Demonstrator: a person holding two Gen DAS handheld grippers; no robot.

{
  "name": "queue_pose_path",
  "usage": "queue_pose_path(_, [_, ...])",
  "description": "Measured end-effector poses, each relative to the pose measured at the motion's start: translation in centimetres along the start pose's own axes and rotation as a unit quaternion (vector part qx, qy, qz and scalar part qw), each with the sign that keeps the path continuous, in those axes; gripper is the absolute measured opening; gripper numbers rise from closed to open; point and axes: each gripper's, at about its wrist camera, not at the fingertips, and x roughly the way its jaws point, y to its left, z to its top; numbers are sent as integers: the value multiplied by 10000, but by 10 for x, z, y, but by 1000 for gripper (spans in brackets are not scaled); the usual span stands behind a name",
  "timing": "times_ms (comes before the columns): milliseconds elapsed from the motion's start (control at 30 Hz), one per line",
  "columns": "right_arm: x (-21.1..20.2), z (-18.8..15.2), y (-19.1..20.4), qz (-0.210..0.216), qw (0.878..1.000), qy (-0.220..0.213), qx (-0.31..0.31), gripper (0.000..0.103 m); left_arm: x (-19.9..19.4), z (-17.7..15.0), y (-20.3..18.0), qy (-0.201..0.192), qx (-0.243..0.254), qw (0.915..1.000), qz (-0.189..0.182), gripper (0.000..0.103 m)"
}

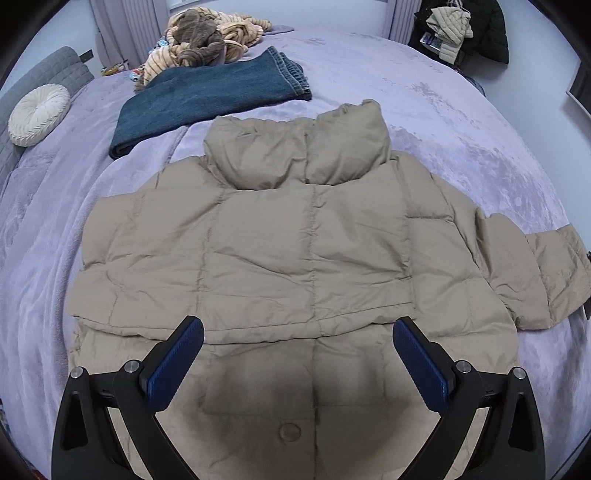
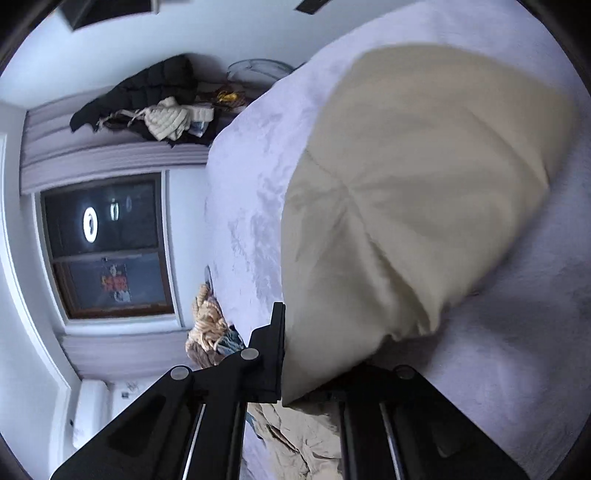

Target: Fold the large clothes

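Note:
A beige puffer jacket (image 1: 295,240) lies spread flat on the lilac bed cover (image 1: 461,122), collar at the far end, and its left side looks folded in. Its right sleeve (image 1: 535,273) stretches out to the right. My left gripper (image 1: 298,326) hovers open above the jacket's lower middle, blue pads apart with nothing between them. In the right wrist view my right gripper (image 2: 295,325) is shut on the end of that beige sleeve (image 2: 406,221). The puffy fabric bulges out ahead of the jaws and hides one finger.
Folded blue jeans (image 1: 207,99) lie beyond the jacket at the left. A striped heap of clothes (image 1: 207,40) and a round white cushion (image 1: 38,114) sit farther back. More coats (image 1: 458,33) are piled off the bed at the far right. A dark window (image 2: 107,247) faces the bed.

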Motion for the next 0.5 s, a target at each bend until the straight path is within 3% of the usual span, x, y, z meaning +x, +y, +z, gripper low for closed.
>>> queue_pose_path(100, [17,-24,54,11,9952,316,-922,8,-5,1,23,-74,-156,9998,102,102])
queue_pose_path(233, [52,-75,124,43,9736,755,-2152,8,-11,0,54,-243,-270,9991,212,102])
queue_pose_path(367, [98,-156,190,58,9287,1224,-3500,8,-7,-2,84,-322,-343,9985,278,102])
queue_pose_path(500, [140,-251,212,-87,8775,1725,-4474,8,1,-4,116,-260,-543,9979,256,102])
